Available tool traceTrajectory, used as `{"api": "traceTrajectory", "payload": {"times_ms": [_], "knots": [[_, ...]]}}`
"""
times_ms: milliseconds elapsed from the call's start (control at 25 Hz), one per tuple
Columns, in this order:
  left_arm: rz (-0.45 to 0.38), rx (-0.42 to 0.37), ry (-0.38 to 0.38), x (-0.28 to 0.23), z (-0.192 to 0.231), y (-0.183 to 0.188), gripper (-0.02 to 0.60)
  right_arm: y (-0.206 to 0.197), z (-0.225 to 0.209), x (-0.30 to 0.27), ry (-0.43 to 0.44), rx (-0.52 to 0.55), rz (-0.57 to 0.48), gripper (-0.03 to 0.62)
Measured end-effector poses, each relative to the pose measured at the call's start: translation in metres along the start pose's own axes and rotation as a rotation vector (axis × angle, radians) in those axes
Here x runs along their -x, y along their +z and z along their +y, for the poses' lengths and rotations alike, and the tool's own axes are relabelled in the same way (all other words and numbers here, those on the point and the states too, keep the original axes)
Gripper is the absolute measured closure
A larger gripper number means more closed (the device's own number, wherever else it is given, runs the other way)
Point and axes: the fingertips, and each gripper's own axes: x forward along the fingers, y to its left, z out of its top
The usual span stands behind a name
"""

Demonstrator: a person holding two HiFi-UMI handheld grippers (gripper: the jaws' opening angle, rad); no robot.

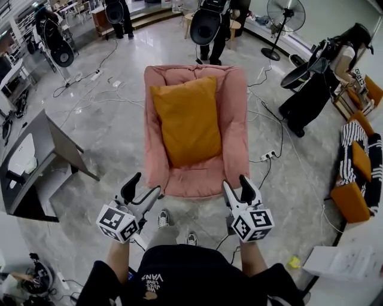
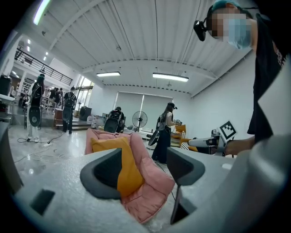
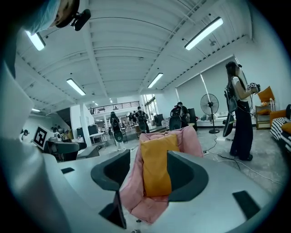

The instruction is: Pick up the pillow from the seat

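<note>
An orange pillow (image 1: 188, 119) lies lengthwise on the seat of a pink padded chair (image 1: 234, 140) in the middle of the head view. My left gripper (image 1: 139, 191) hangs just off the chair's near left corner, jaws apart with nothing between them. Off the near right corner my right gripper (image 1: 238, 187) stands open and empty as well. Neither touches chair or pillow. In the left gripper view, the pillow (image 2: 128, 170) shows between the jaws of the left gripper (image 2: 144, 169). The right gripper view frames the pillow (image 3: 155, 168) between the jaws of the right gripper (image 3: 150, 175).
Cables (image 1: 272, 134) trail over the grey tiled floor around the chair. A dark desk (image 1: 51, 149) stands to the left. A striped seat with orange cushions (image 1: 359, 173) is at the right. People with gear (image 1: 317, 77) stand beyond, and a floor fan (image 1: 284, 18) too.
</note>
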Motion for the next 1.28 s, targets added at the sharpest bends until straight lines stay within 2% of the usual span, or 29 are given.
{"api": "traceTrajectory", "payload": {"times_ms": [360,720,1080,1280], "knots": [[0.016,-0.031,-0.108,-0.056,0.085,0.037,0.278,0.027,0.006,-0.071,-0.121,-0.023,-0.032,0.353],[0.05,-0.038,-0.196,-0.084,0.157,0.037,0.278,0.02,0.025,-0.121,-0.229,-0.061,-0.036,0.353],[0.083,-0.009,-0.185,-0.121,0.188,0.023,0.278,0.004,0.006,-0.149,-0.278,-0.067,0.033,0.327],[0.099,0.009,-0.148,-0.142,0.201,0.015,0.278,0.0,-0.013,-0.179,-0.256,-0.054,0.067,0.327]]}}
